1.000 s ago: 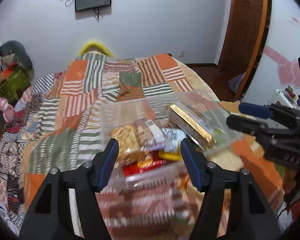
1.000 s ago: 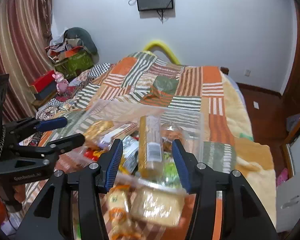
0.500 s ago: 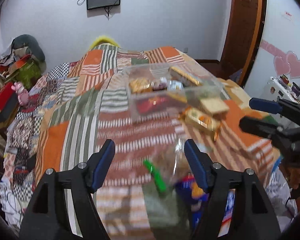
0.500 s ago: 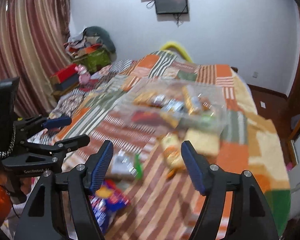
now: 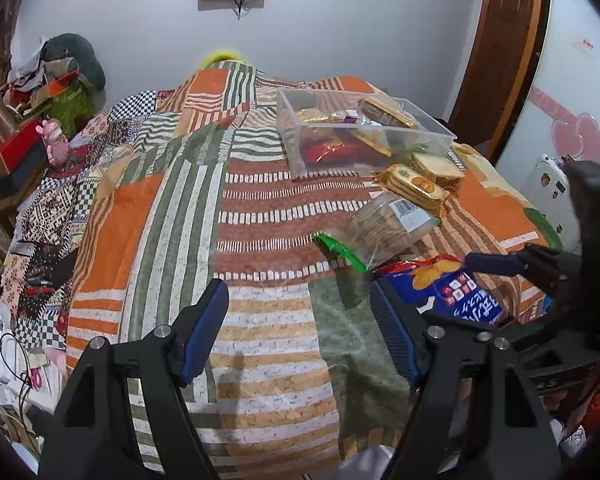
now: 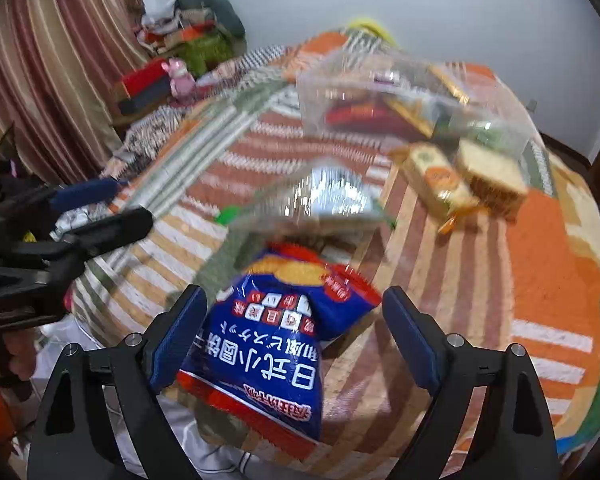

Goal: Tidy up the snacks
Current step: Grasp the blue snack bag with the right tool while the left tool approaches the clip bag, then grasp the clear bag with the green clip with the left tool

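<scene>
Bedroom quilt (image 5: pixel 260 208) is only half sorted: bin (image 5: pixel 440 130) already has several snacks, but the cookies (image 5: pixel 384 226), gold pack (image 5: pixel 414 188), cake (image 5: pixel 438 168) and blue bag (image 6: pixel 276 340) are still loose, left gripper (image 5: pixel 300 332) open over bare quilt, right gripper (image 6: pixel 292 332) opening around the bag, not gripping.

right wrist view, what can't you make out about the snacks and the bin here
- Clear bin: motion blur smears its contents in the right wrist view; single packets cannot be told apart.
- Clear cracker bag: blurred; its label is unreadable.
- Blue snack bag: lies between the opening jaws of the right gripper, unpressed; its near end passes behind the fingers.
- Left wrist view: the blue snack bag is partly hidden by the left gripper.
</scene>
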